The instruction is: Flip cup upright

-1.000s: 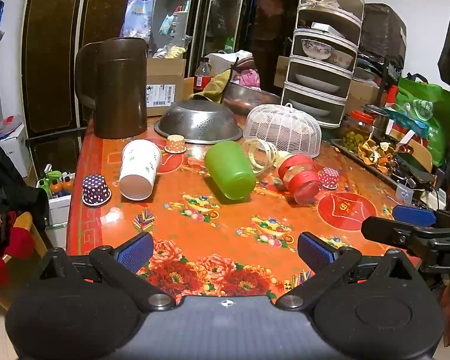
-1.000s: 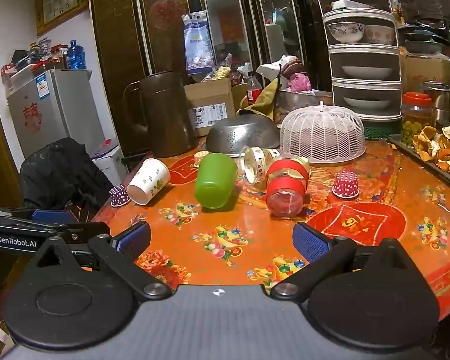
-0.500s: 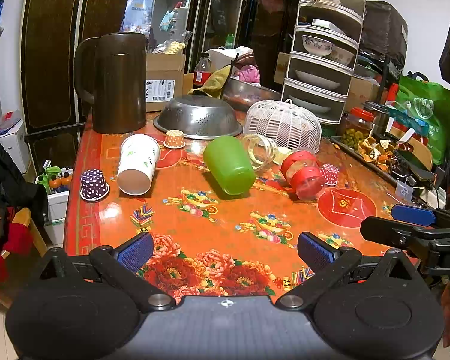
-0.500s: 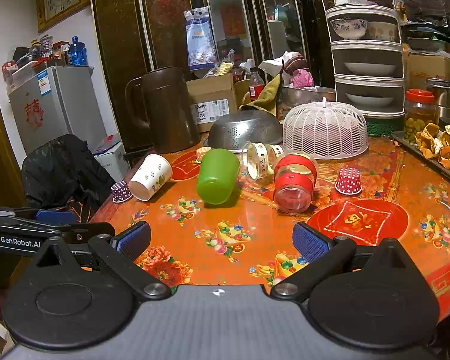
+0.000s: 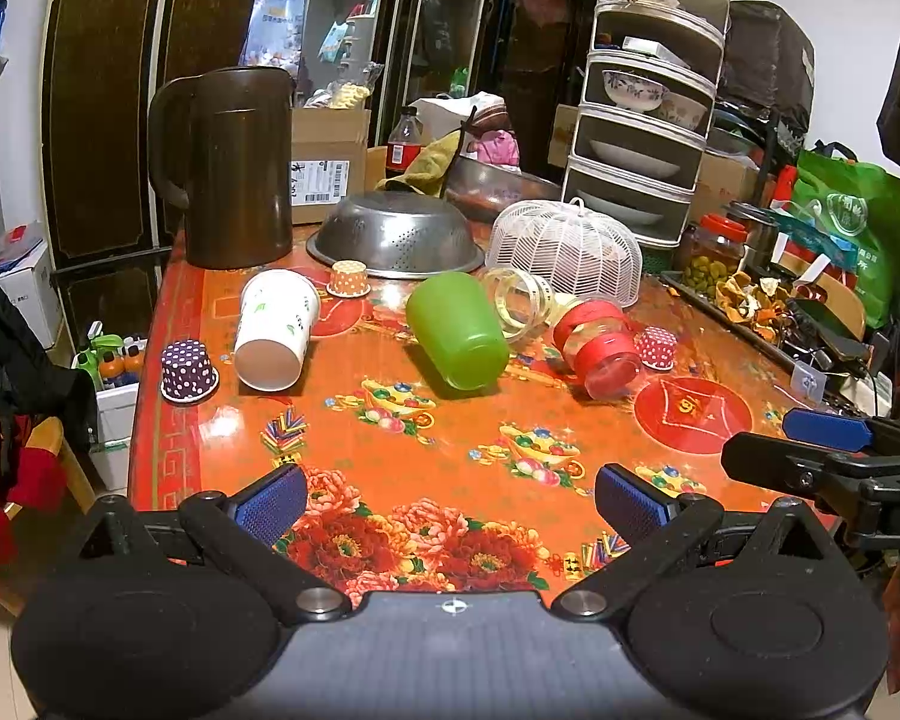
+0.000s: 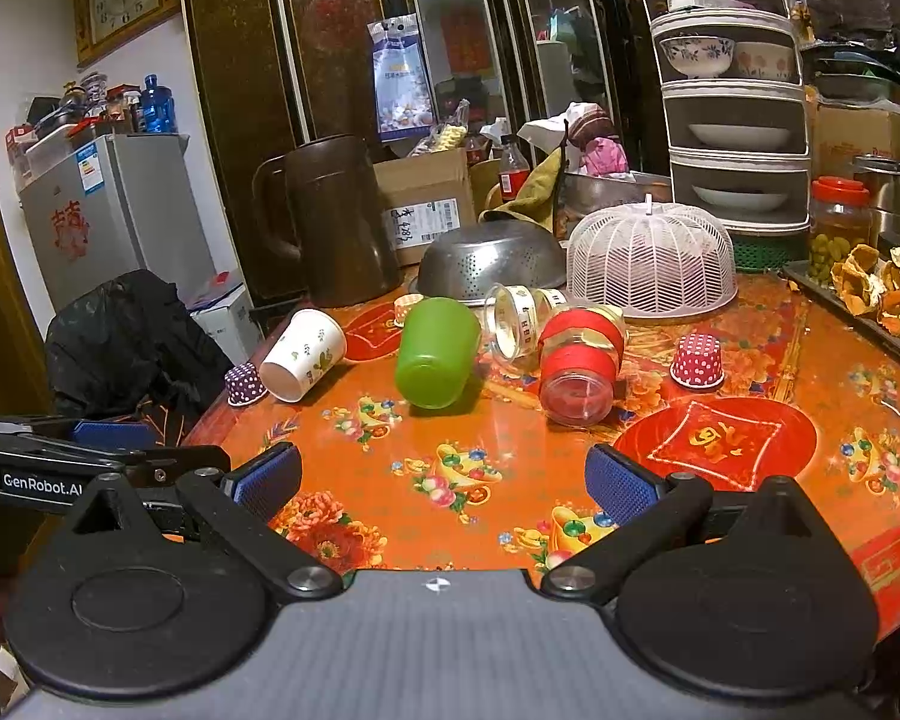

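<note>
Crept a bit nearer the table [image 5: 168, 324], both jaws spread wide and empty, left gripper [image 5: 450, 501] and right gripper [image 6: 444, 480] hanging well short of the green cup [image 5: 457, 330] lying sideways mid-table, probably lining up a grab.

Open tablecloth ahead of me, clutter farther back

Bare table [image 5: 450, 456] lies between my fingers and the tipped green cup [image 5: 457, 330]. A paper cup [image 5: 275, 327] lies well apart on its left; a clear jar [image 5: 519, 303] and red jar [image 5: 597, 342] crowd its right, with the colander [image 5: 395, 234] behind.
</note>
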